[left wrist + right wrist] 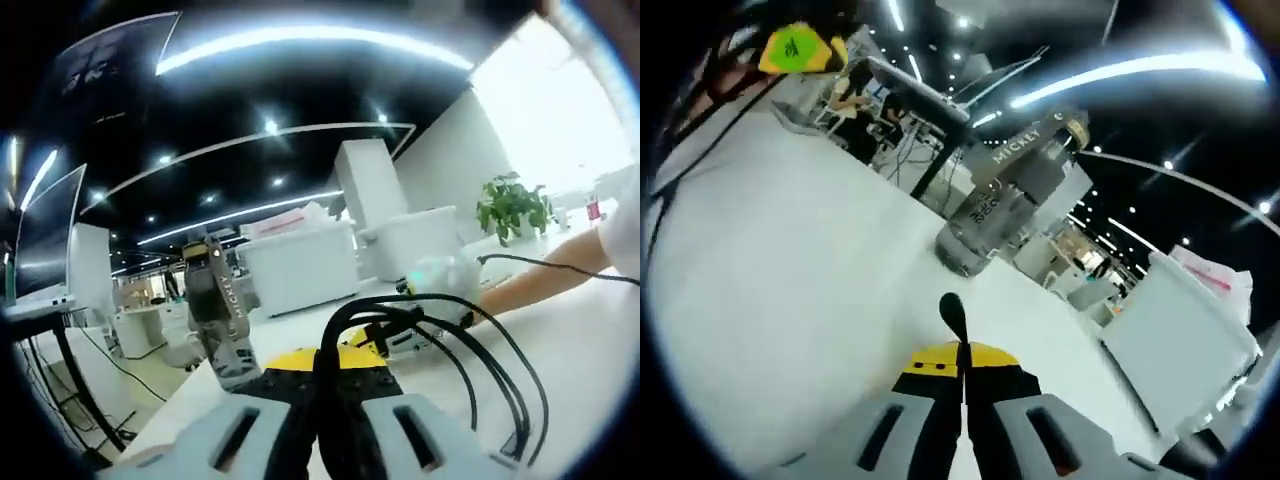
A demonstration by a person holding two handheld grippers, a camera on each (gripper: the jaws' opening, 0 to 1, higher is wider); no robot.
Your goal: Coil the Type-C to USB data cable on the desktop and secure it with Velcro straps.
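Black loops of the data cable [440,345] rise from between the jaws of the left gripper [335,400] in the left gripper view, the bundle pinched where the two pale jaws meet just ahead of a yellow-and-black block. The loops fan out to the right over the white desktop [590,350], several strands arcing side by side and dropping back toward the table at the lower right. Beyond them a person's forearm [545,275] lies across the table, and one more black strand runs along the surface above it. A grey bottle [222,315] lettered MICKEY stands to the left of the jaws, apart from the cable. A potted plant [512,205] sits far back on the right.

In the right gripper view, the right gripper [962,390] has its jaws pressed together on a thin black strip whose rounded end [952,308] sticks up just past the tips; whether this is cable or strap cannot be told. The same bottle [1005,205] leans in the frame beyond it on the white tabletop.
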